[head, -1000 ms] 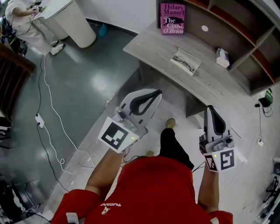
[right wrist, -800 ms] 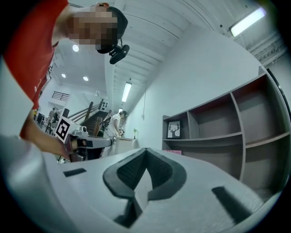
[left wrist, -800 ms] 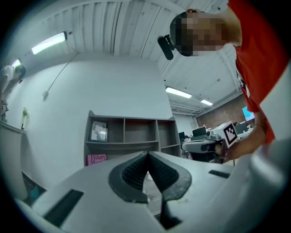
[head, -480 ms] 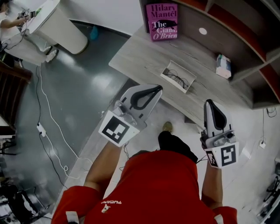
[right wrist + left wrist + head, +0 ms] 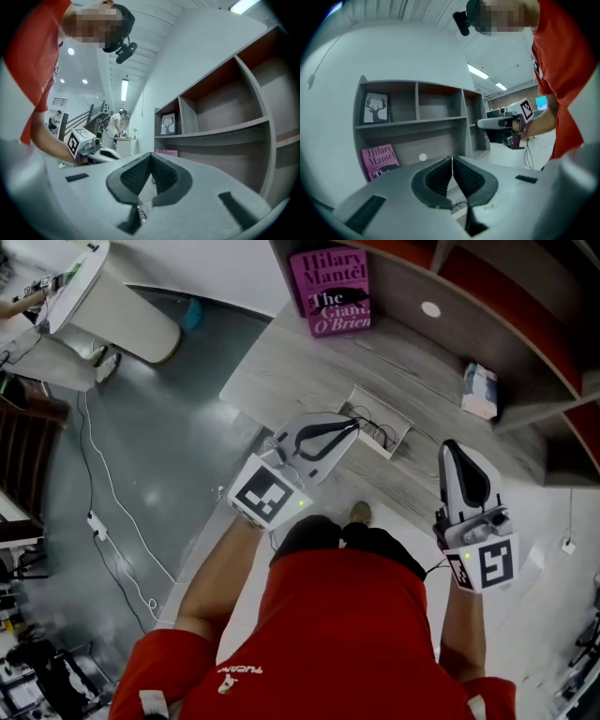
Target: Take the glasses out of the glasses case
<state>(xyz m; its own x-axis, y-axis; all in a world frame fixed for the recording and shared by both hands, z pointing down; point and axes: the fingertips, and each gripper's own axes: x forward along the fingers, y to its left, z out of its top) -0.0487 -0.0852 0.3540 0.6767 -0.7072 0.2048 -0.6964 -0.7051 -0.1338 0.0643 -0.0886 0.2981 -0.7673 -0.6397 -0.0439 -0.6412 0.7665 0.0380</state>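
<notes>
Both pairs of jaws are together, nothing between them. The open case (image 5: 398,441) lies on the surface (image 5: 281,362) with the glasses (image 5: 378,430) inside, its long axis running far-left to near-right. My left hand-held gripper (image 5: 349,427) is just beside it. The right hand-held gripper (image 5: 457,451) stands farther off.

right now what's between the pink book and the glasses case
Nothing: only bare desk between the pink book and the glasses case, seen in the head view.
</notes>
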